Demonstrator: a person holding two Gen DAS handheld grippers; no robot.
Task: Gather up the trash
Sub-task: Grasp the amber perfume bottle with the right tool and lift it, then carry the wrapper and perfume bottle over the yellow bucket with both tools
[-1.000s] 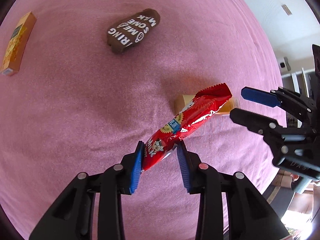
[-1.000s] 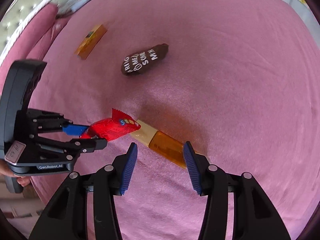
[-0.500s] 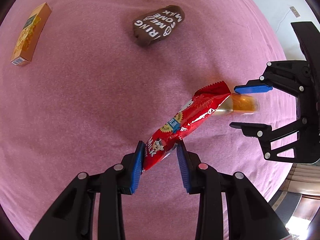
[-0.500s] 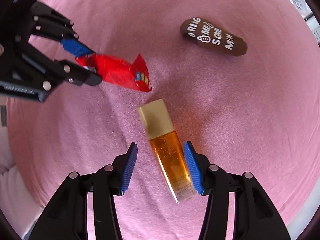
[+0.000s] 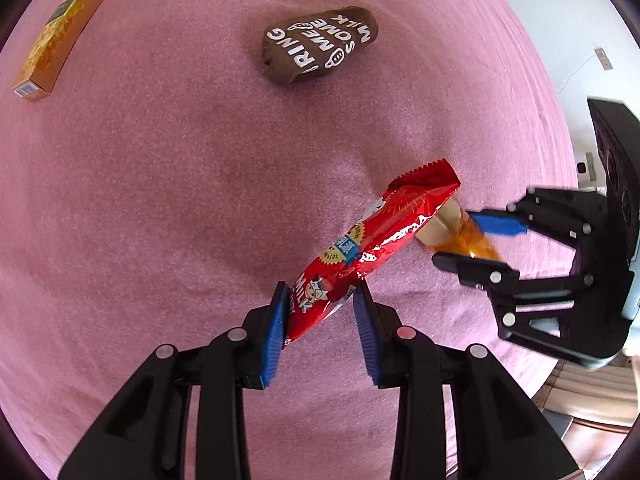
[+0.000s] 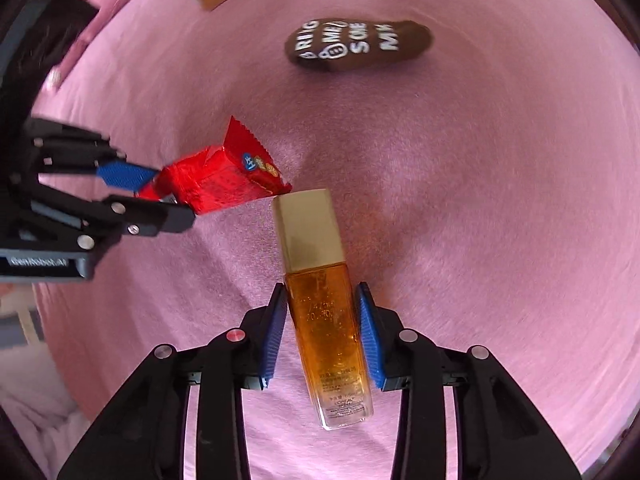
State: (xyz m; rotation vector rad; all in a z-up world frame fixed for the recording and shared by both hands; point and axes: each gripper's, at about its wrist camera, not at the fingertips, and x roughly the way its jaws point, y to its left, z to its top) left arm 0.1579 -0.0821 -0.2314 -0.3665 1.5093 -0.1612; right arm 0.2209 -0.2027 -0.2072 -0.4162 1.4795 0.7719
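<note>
A pink, fuzzy blanket (image 5: 160, 200) covers the whole surface, soft enough to dip and fold into shallow hollows near the middle. Lying flat on it towards the far side is a dark brown pouch (image 5: 320, 50) with white lettering that reads something like "bring me some milk". Well apart from it, off at the far edge, lies a long orange carton (image 5: 60, 38) with a barcode on its end. Nearer in lies a tall bottle of amber liquid (image 6: 324, 304) with a square gold cap (image 6: 308, 230), resting on its side, the cap end towards the brown pouch.
</note>
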